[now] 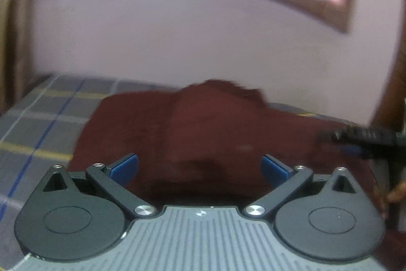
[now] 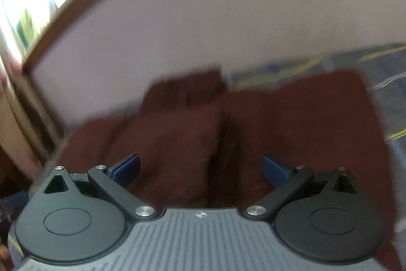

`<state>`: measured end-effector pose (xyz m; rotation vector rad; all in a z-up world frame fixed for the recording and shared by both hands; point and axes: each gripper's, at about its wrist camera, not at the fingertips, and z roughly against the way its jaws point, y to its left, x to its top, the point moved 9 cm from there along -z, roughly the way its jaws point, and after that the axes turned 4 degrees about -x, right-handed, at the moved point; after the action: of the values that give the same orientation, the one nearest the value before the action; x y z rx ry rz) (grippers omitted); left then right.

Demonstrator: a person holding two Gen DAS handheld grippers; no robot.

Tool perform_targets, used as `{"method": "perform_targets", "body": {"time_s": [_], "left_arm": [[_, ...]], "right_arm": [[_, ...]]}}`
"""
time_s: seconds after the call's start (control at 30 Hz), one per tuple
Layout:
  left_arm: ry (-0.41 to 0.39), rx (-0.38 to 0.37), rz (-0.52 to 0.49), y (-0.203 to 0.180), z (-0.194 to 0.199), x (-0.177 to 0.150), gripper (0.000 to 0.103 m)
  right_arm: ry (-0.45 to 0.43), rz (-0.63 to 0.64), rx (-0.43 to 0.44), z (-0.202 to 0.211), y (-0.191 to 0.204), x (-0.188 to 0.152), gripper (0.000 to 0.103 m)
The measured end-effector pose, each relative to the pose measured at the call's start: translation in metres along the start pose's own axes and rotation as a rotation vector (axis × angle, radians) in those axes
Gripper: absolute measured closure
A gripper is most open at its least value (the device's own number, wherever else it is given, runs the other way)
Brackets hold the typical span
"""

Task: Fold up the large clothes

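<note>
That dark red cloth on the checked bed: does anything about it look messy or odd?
The dark red cloth is rumpled rather than flat: a bunched hump rises at its far edge by the wall, and a deep crease runs down its middle in the right wrist view. No tear or stain shows, though both pictures are blurred.

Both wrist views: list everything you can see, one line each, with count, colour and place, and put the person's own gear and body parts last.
Garment: one, dark maroon, lying rumpled and partly folded on the bed, ahead of both grippers.
Bedsheet: one, grey check with yellow, blue and white lines, under and around the garment.
Wall: one, pale pink, behind the bed.
Window frame: one, brown wood, high on the wall, bright glass inside it.
Left gripper: one, black with blue pads, jaws open, nothing between the pads.
Right gripper: one, black with blue pads, jaws open, over the garment.
Fingers: a few, at the right edge of the left wrist view, too blurred to count.
</note>
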<state>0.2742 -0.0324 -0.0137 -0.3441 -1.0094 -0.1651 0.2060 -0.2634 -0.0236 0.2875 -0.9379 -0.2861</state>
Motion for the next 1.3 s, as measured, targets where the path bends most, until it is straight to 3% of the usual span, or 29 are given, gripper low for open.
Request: {"method": "perform_targets", "body": {"time_s": [0.03, 0.07, 0.1, 0.13, 0.17, 0.27, 0.4, 0.5, 0.67, 0.77, 1.3], "left_arm": [[0.006, 0.016, 0.033, 0.012, -0.002, 0.0, 0.003], [0.012, 0.039, 0.068, 0.024, -0.004, 0.001, 0.003], [0.014, 0.057, 0.093, 0.039, 0.002, 0.001, 0.004], [0.016, 0.071, 0.113, 0.047, 0.002, 0.002, 0.004], [0.014, 0.078, 0.127, 0.054, 0.004, 0.005, 0.004], [-0.015, 0.096, 0.122, 0.063, 0.011, 0.015, 0.004], [-0.058, 0.104, 0.09, 0.058, 0.018, 0.028, 0.0], [-0.065, 0.113, 0.078, 0.053, 0.011, 0.03, 0.0], [-0.006, 0.146, 0.053, 0.049, -0.008, 0.026, 0.0], [0.022, 0.158, 0.032, 0.048, -0.016, 0.025, 0.0], [0.003, 0.223, -0.051, 0.05, -0.039, 0.037, 0.001]], "right_arm": [[0.026, 0.02, 0.012, -0.009, 0.004, -0.005, 0.04], [0.041, 0.049, 0.029, -0.015, 0.01, -0.007, 0.056], [0.029, 0.083, 0.021, -0.015, 0.016, -0.007, 0.062], [0.006, 0.111, 0.013, -0.011, 0.021, -0.004, 0.078], [-0.026, 0.129, 0.01, -0.004, 0.025, 0.002, 0.082], [-0.16, 0.174, -0.015, 0.03, 0.032, 0.03, 0.085], [-0.246, 0.235, -0.069, 0.063, 0.027, 0.055, 0.089], [-0.213, 0.223, -0.105, 0.054, 0.01, 0.051, 0.089], [-0.123, 0.168, -0.166, 0.021, -0.025, 0.015, 0.089], [-0.126, 0.136, -0.162, 0.016, -0.034, 0.005, 0.089], [-0.148, 0.211, -0.23, 0.033, -0.034, 0.006, 0.09]]}}
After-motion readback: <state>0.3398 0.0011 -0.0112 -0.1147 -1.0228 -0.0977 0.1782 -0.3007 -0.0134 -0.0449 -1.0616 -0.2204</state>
